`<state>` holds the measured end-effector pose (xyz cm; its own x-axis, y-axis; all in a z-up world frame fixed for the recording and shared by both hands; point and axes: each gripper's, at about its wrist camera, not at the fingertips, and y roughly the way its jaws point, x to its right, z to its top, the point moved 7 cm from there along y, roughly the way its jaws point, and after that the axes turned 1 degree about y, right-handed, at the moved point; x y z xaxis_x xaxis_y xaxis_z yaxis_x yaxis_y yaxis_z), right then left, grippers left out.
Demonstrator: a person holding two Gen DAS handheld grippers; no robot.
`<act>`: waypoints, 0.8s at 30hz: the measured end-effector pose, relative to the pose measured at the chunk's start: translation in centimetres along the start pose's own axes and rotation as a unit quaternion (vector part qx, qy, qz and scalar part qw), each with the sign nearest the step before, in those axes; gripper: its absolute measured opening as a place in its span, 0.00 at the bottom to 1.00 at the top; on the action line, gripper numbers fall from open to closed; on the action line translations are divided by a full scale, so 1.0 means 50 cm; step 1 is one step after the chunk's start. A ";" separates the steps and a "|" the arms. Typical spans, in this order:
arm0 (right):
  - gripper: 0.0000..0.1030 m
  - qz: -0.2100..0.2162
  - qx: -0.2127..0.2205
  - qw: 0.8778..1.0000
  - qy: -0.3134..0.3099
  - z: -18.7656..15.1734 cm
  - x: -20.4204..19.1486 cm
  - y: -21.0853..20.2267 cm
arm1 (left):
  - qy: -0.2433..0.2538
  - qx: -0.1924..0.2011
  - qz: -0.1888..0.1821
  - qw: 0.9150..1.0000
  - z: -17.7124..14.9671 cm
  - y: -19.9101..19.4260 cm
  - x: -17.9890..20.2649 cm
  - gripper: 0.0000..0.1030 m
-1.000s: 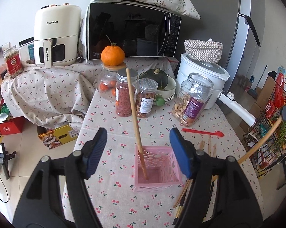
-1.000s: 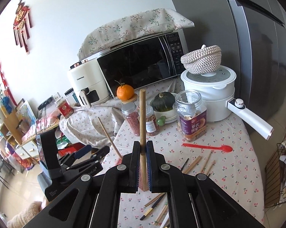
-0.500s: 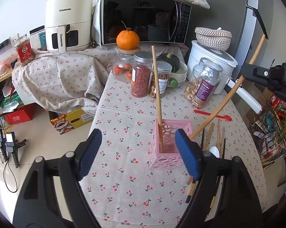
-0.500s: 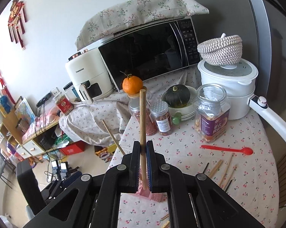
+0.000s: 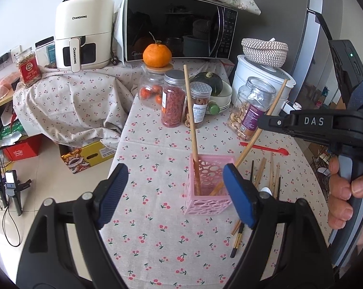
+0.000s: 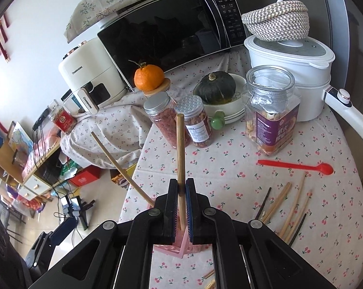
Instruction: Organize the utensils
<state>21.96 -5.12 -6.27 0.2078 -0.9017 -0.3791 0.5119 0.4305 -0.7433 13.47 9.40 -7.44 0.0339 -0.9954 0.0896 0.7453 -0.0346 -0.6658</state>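
The left claw (image 5: pixel 174 192) has just been opening and gapes wide with nothing between its pads, just short of the pink basket (image 5: pixel 206 202) on the cherry-print worktop (image 5: pixel 157 240). One chopstick (image 5: pixel 192 132) leans in the basket's left corner. A second chopstick (image 6: pixel 180 159) is pinched in the closed right claw (image 6: pixel 180 207), its lower end down inside the basket. Right of the basket, loose chopsticks (image 6: pixel 294 207) and a red spoon (image 6: pixel 294 166) lie on the cloth. Behind stand jars (image 5: pixel 173 101) of dried foods.
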 end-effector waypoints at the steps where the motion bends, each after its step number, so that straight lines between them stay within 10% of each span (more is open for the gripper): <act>1: 0.07 0.002 0.001 1.000 0.003 0.001 0.002 -0.001 | 0.000 0.000 0.000 1.000 0.000 -0.001 0.001 0.79; 8: 0.32 0.036 0.025 0.999 0.003 0.013 -0.003 -0.053 | 0.006 -0.002 -0.003 1.000 -0.003 -0.002 0.011 0.81; 24: 0.70 -0.027 0.049 0.998 -0.013 -0.061 0.117 -0.192 | 0.055 -0.010 -0.031 0.998 -0.031 -0.011 0.109 0.85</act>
<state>15.69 -14.39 -3.02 0.1986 -0.9249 -0.3243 0.6011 0.3763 -0.7051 12.21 3.84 -7.75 -0.0863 -0.9951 0.0490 0.7309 -0.0967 -0.6756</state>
